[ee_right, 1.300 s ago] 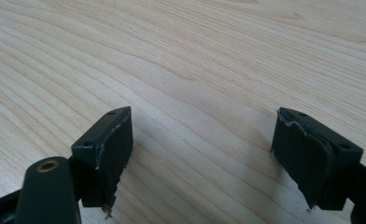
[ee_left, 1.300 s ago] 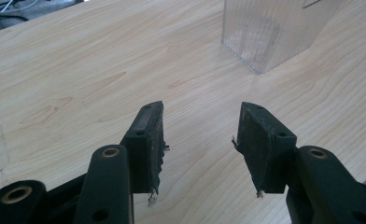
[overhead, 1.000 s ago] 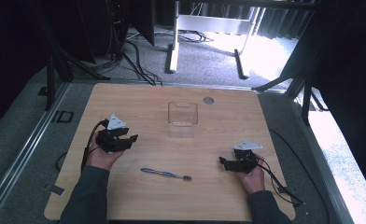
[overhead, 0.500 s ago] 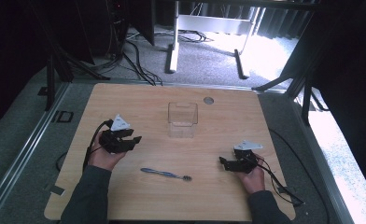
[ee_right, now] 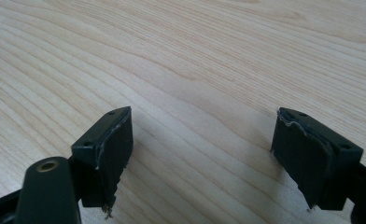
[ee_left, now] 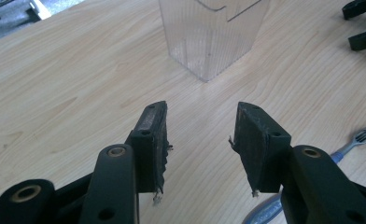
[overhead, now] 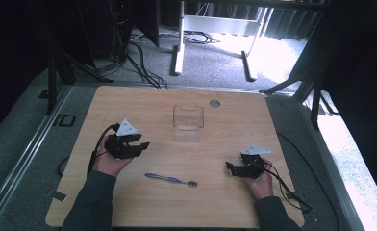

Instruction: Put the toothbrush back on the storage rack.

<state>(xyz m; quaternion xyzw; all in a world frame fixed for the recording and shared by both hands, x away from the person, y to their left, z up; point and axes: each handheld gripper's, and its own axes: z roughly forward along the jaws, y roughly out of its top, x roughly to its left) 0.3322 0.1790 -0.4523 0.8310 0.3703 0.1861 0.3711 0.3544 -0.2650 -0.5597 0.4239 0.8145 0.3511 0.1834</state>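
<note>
A clear plastic container (overhead: pixel 188 123) stands upright at the middle of the wooden table (overhead: pixel 234 125); it looks empty. A blue toothbrush (overhead: pixel 171 179) lies flat near the front, bristles to the right. My left gripper (overhead: pixel 142 147) hovers left of the container, open, pointing right, nothing between its jaws. From the left gripper view the container (ee_left: pixel 209 37) is ahead of my left gripper (ee_left: pixel 200 109) and the toothbrush (ee_left: pixel 356 140) lies low at the right. My right gripper (overhead: pixel 228 169) rests at the front right, open, pointing left at bare wood (ee_right: pixel 202 112).
A round grommet (overhead: pixel 215 103) sits in the table's far edge behind the container. Cables (overhead: pixel 285 190) trail from each gripper over the table's sides. Metal frame legs (overhead: pixel 177 43) and floor cables lie beyond the table.
My left gripper has drifted slightly right and toward the front edge. The right gripper, container and toothbrush have stayed put.
</note>
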